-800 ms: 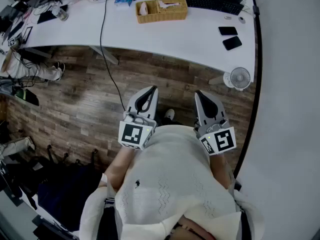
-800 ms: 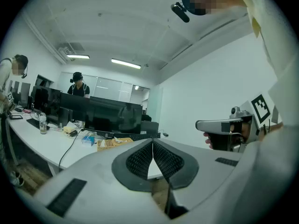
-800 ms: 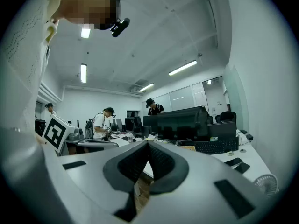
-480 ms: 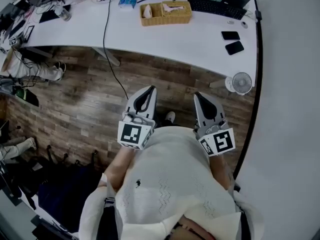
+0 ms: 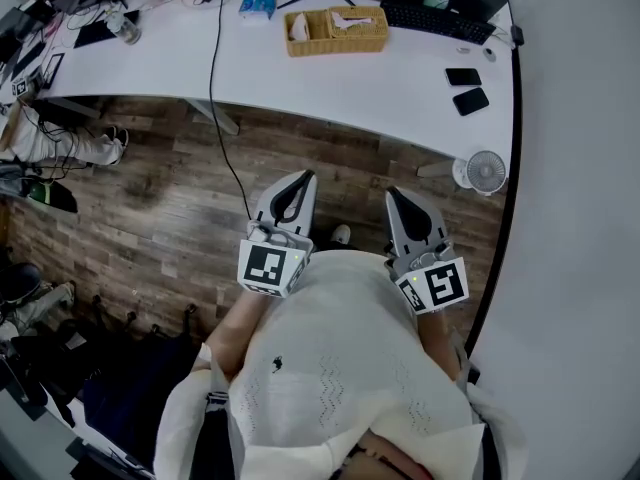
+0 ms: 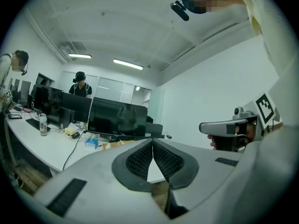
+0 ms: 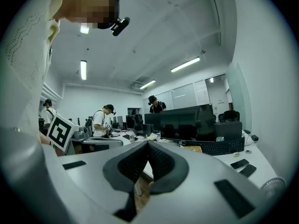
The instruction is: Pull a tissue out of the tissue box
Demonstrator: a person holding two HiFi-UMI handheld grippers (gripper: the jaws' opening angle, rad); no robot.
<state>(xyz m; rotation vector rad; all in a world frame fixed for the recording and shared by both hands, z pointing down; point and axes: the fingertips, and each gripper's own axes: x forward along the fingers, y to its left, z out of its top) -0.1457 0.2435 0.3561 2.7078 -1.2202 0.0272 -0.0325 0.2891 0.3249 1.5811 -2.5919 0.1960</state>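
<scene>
Claws 2, closed: left claw (image 5: 301, 179), right claw (image 5: 396, 192) | phones (image 5: 463, 76) 2

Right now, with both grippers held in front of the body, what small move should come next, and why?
Probably a step toward the desk, bringing the right gripper toward the wicker tissue box. It and the left gripper are both shut on nothing, held by the torso above the wood floor, well short of the desk.
</scene>
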